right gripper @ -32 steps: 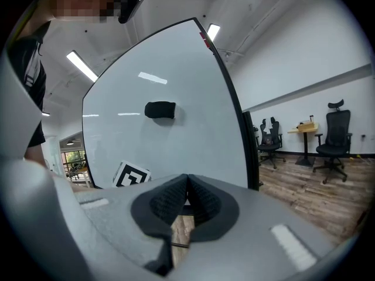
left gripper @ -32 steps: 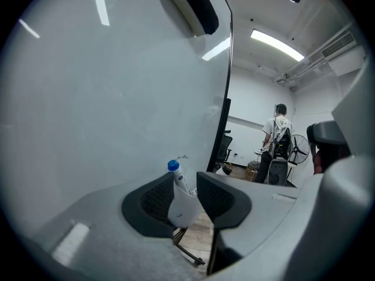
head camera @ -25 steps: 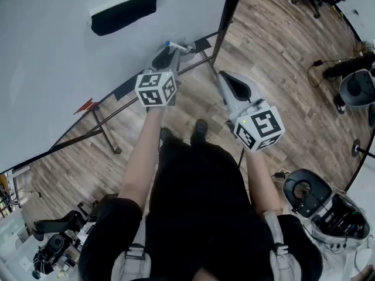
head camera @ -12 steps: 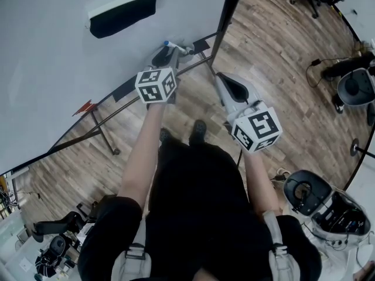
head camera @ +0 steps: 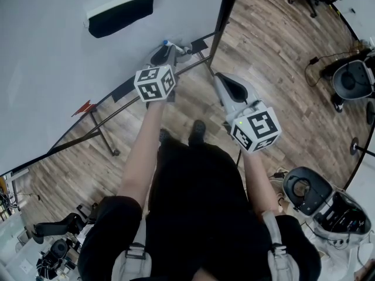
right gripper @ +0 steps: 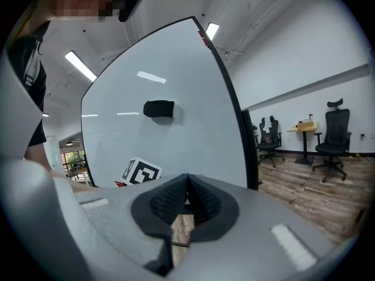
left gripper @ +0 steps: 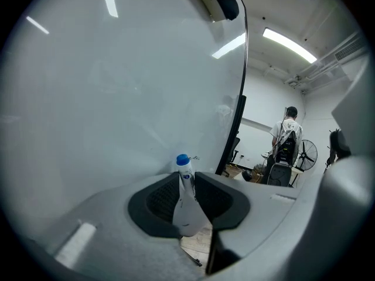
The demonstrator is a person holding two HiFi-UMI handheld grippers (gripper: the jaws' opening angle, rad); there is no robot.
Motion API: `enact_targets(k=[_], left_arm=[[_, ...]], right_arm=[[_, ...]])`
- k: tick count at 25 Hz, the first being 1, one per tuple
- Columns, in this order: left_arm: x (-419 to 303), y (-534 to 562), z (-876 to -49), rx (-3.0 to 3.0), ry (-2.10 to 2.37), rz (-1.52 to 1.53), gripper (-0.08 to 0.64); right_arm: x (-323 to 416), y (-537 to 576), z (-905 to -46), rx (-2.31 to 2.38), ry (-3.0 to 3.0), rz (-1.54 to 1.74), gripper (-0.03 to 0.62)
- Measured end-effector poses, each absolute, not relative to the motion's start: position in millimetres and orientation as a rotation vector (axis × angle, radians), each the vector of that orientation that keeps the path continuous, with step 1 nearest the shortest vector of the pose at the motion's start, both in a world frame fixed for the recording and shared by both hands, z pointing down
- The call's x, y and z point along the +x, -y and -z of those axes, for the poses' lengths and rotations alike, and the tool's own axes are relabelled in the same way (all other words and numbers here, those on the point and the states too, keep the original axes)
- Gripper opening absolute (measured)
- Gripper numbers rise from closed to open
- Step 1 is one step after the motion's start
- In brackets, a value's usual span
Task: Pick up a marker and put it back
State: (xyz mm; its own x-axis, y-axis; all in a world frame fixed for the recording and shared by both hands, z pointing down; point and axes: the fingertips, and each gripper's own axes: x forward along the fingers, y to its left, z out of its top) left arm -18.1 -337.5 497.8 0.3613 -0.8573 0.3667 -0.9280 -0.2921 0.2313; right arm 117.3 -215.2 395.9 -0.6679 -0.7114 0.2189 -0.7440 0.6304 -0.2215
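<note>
A white marker with a blue cap [left gripper: 185, 199] stands pinched between the pads of my left gripper [left gripper: 187, 179], cap end pointing out past the jaws. In the head view the marker [head camera: 177, 46] pokes out of the left gripper [head camera: 169, 50] just below the bottom edge of the whiteboard [head camera: 53, 69]. My right gripper [head camera: 223, 78] hovers to the right, over the floor in front of the board's right edge. Its jaws are shut with nothing between them, as the right gripper view [right gripper: 187, 181] confirms.
A black eraser [head camera: 120, 13] sticks to the whiteboard above the grippers. The board's stand and metal legs [head camera: 104, 129] run along the wooden floor. Office chairs [head camera: 353, 84] and equipment [head camera: 324, 205] stand to the right. A person [left gripper: 285, 140] stands far off by a fan.
Both grippers have crept slightly up and left toward the board. The marker stays held in the left gripper.
</note>
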Motion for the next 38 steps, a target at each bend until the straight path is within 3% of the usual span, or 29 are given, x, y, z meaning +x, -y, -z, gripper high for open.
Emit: enact_targets(k=[23, 38], left_arm=[[-19.3, 333.0, -461.6, 2.328, 1.562, -0.163, 0.075], [-22.4, 284.9, -384.3, 2.442, 1.608, -0.019, 0.075]], right_arm=[[112.8, 213.9, -392.8, 1.232, 2.744, -0.439, 0.002], [99.2, 174.0, -373.4, 1.200, 2.798, -0.386, 0.002]])
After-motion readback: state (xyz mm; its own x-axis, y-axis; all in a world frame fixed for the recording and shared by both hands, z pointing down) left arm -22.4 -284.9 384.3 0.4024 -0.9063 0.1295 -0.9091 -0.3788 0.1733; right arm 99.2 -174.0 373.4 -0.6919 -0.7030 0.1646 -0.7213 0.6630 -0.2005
